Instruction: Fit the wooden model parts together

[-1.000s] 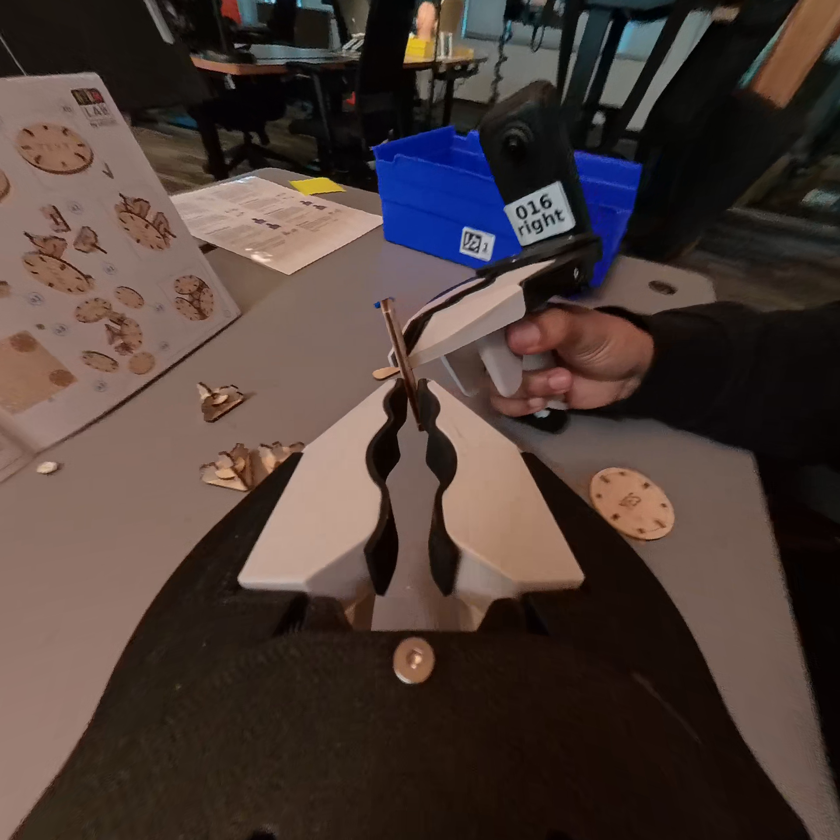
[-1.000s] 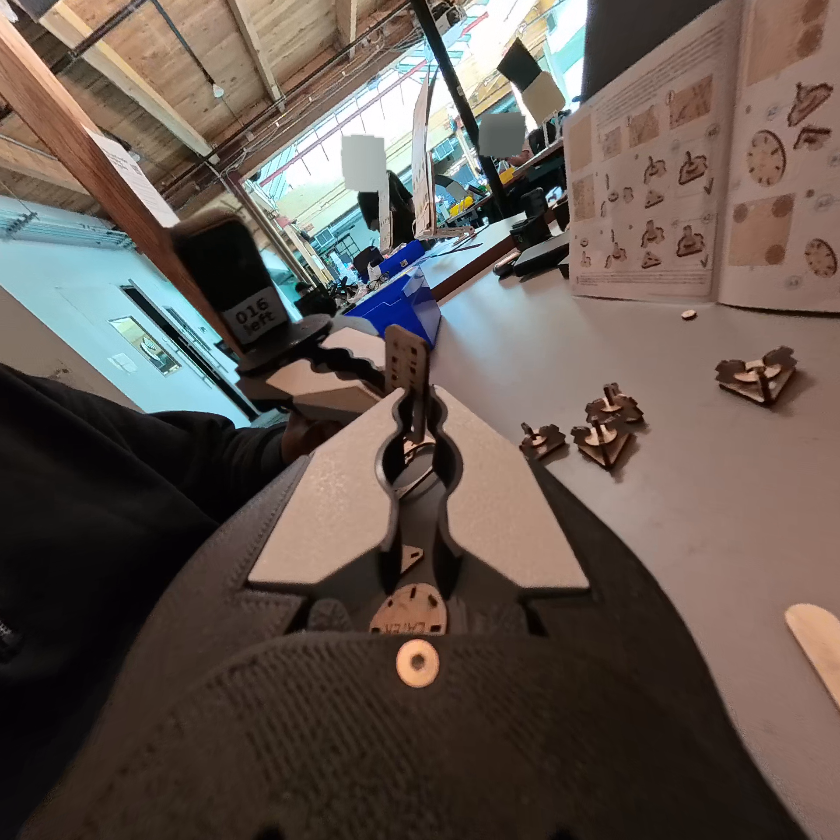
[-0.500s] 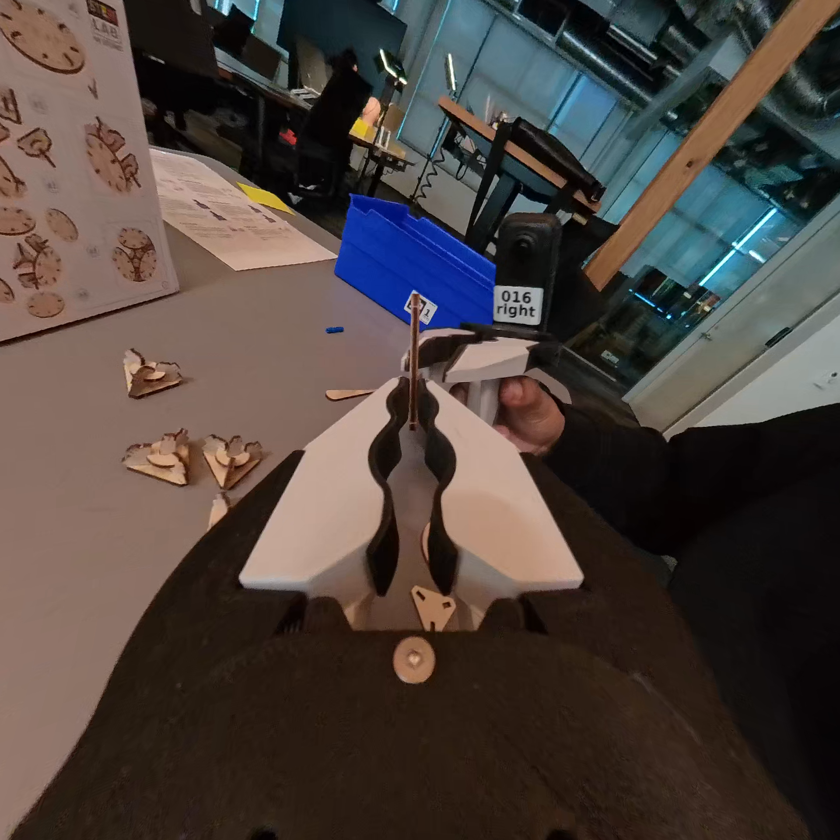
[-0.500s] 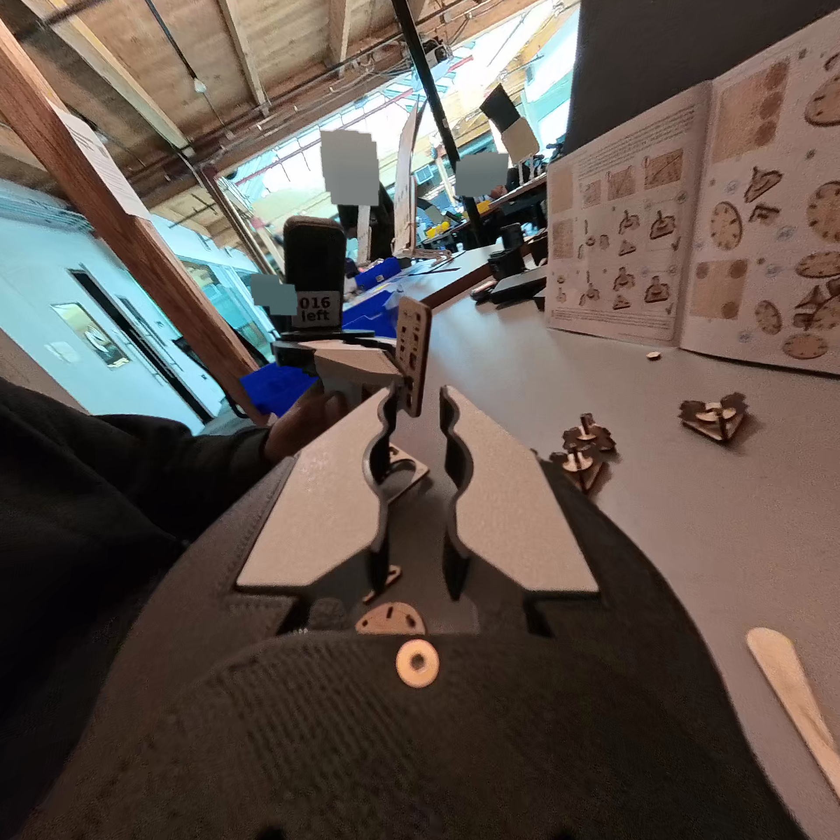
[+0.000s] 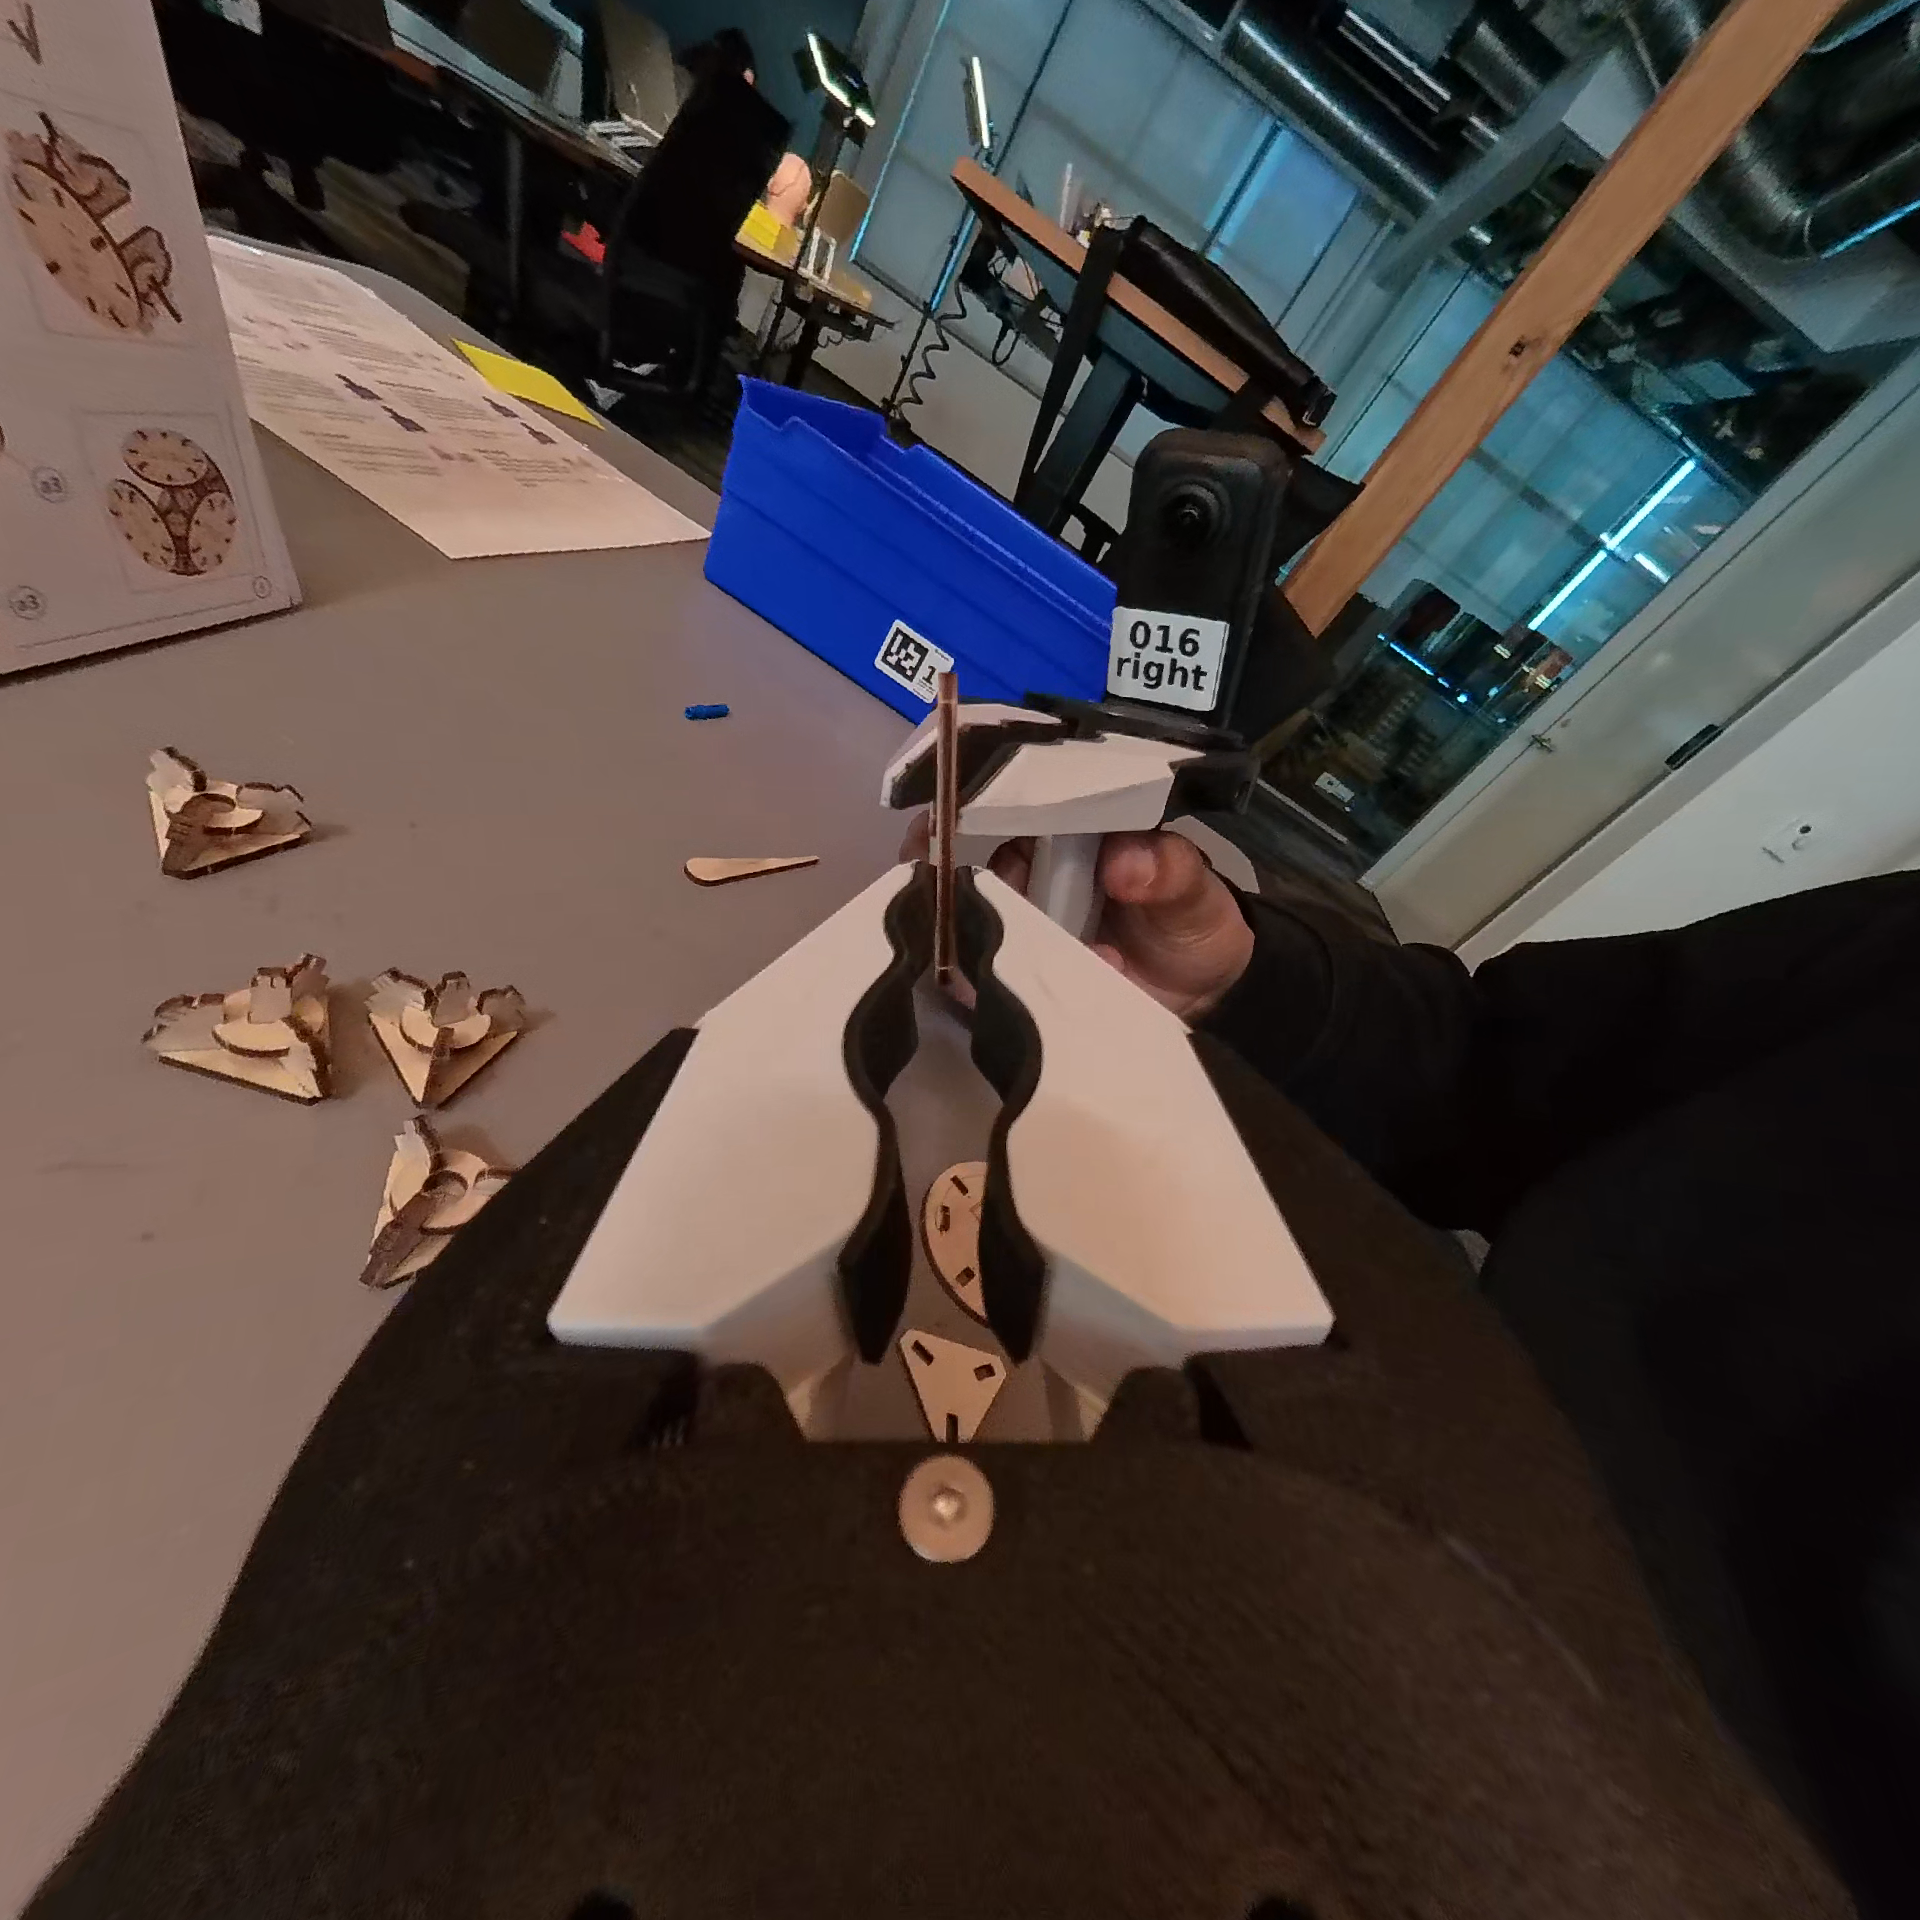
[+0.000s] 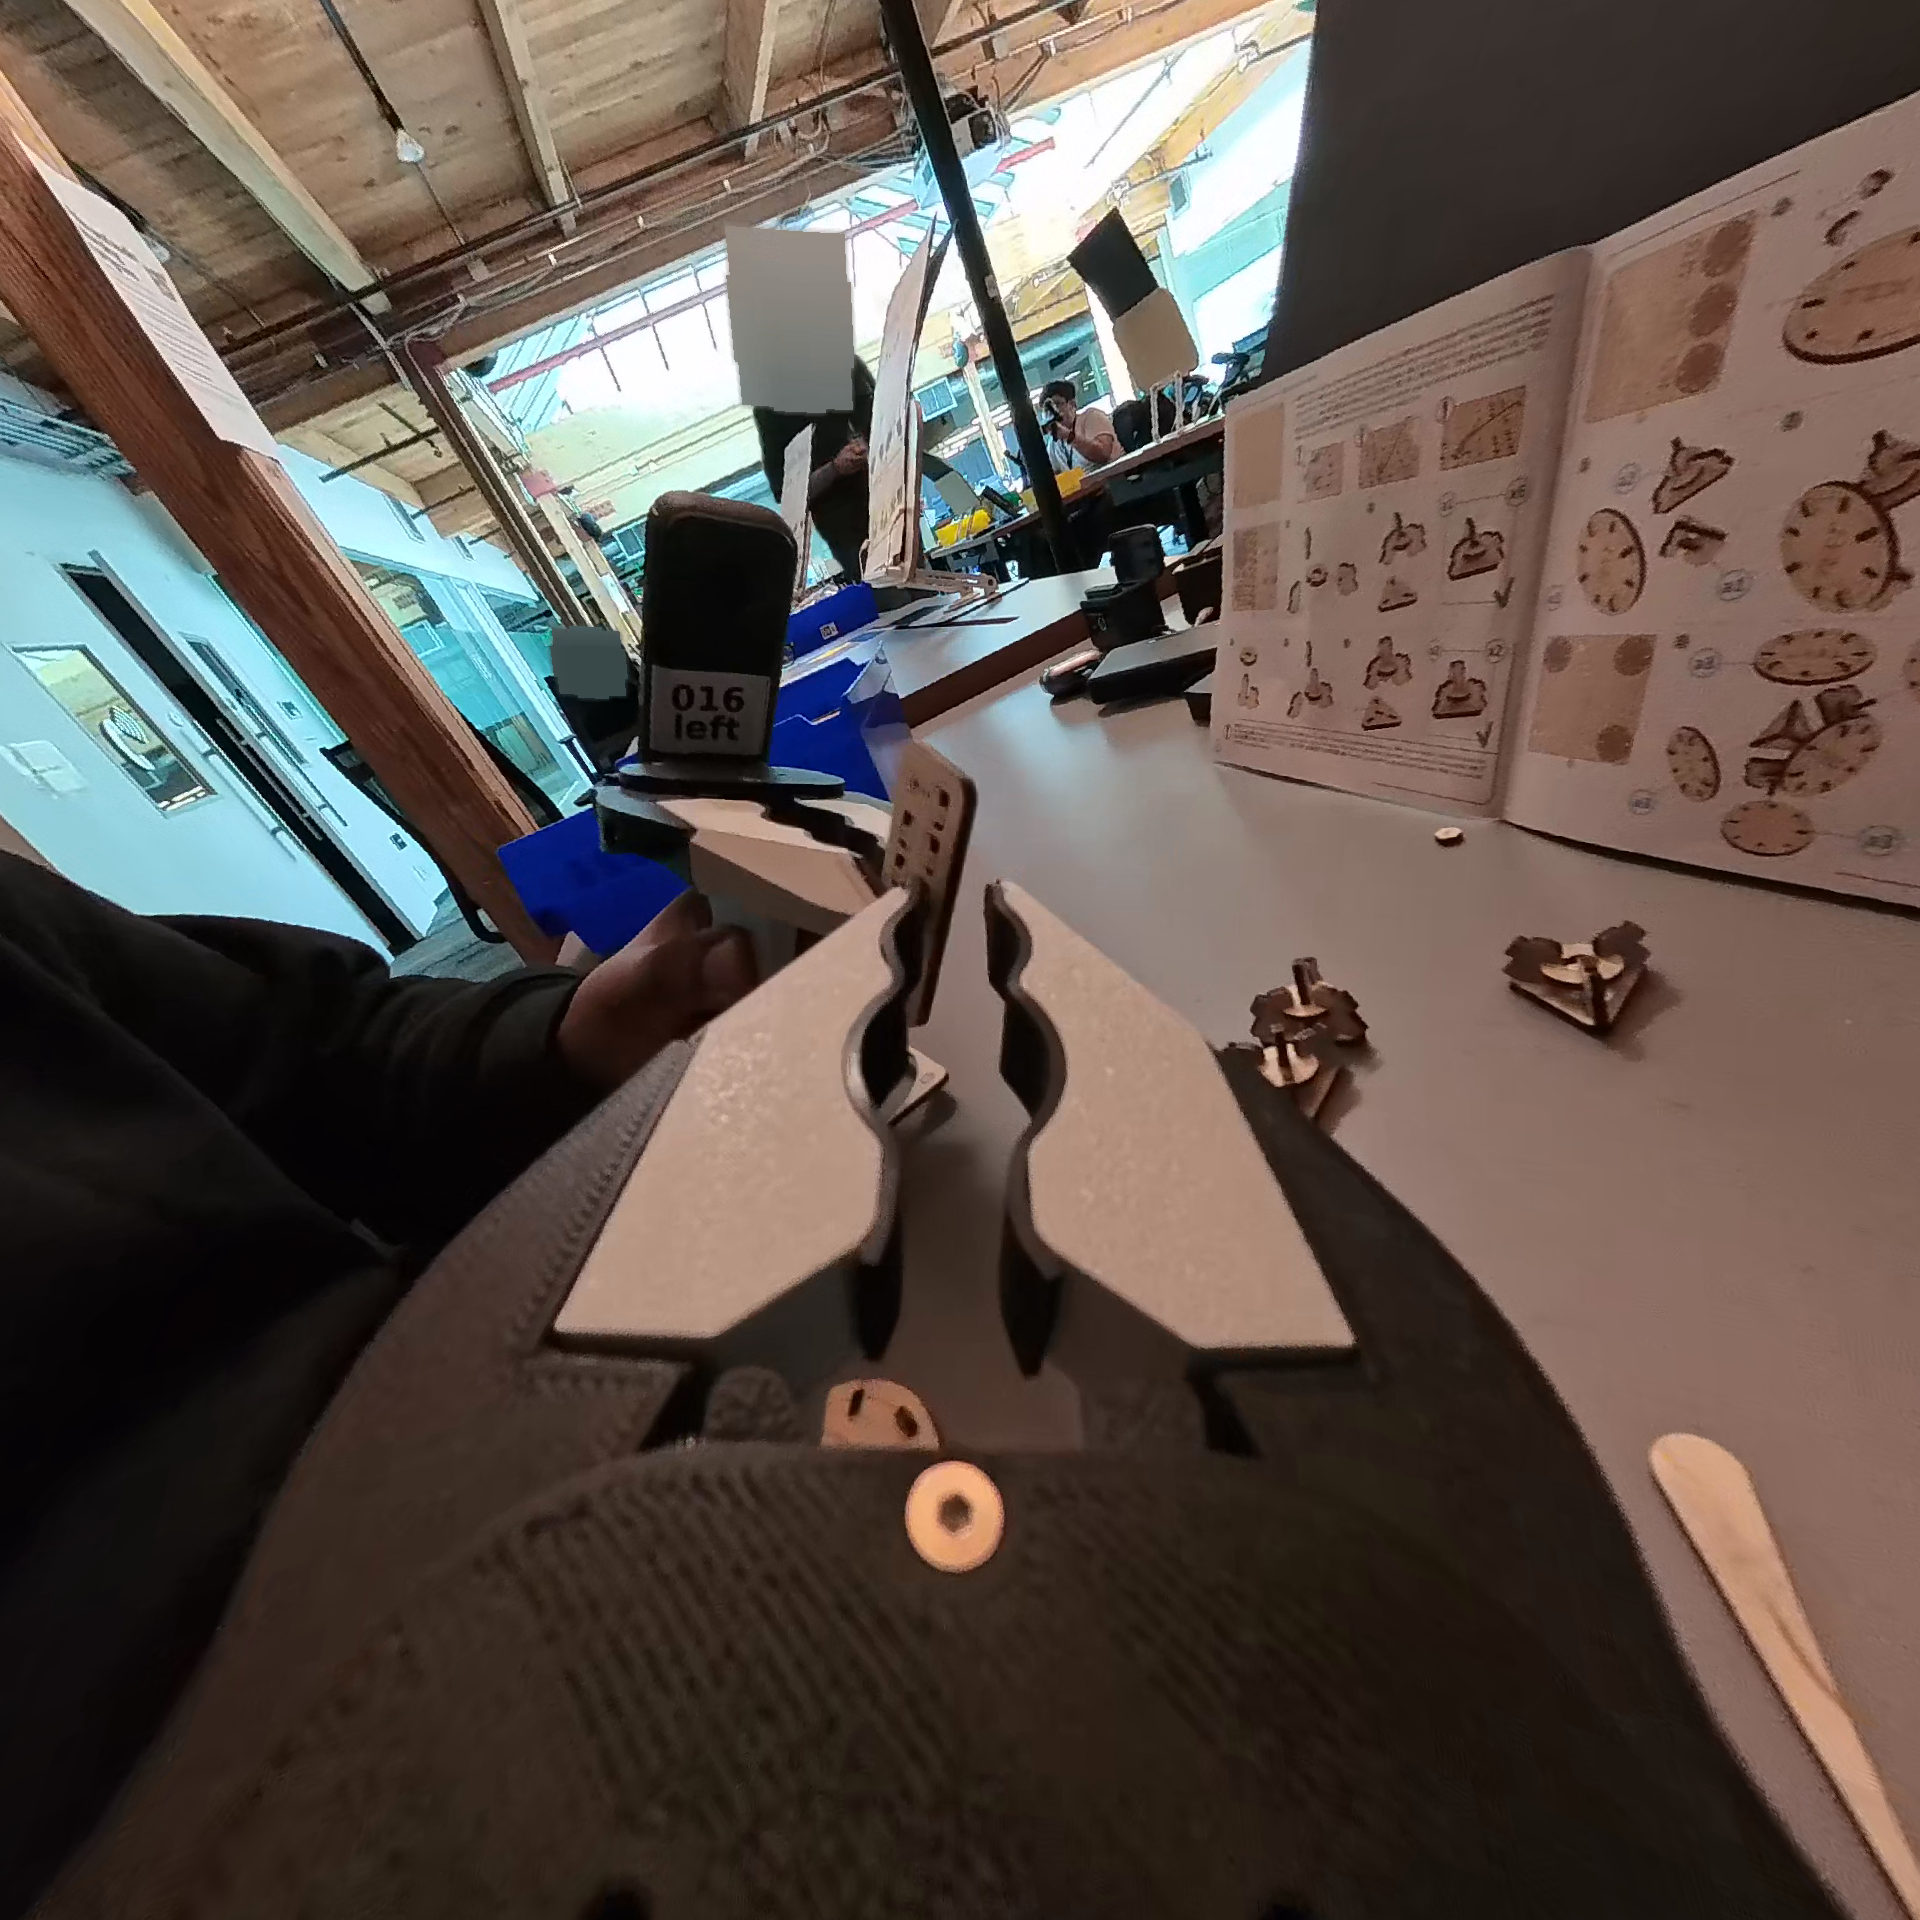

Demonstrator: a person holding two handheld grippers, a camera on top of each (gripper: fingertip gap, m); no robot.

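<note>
left hand-held gripper: pinching an upright thin wooden plate | right hand-held gripper: spread, beside that plate | blue bin behind plate on tabletop

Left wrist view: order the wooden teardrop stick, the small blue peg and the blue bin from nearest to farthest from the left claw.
1. Teardrop stick, on the table just left of the left claw.
2. Blue peg, farther back, left.
3. Blue bin, at the far table edge.
</note>
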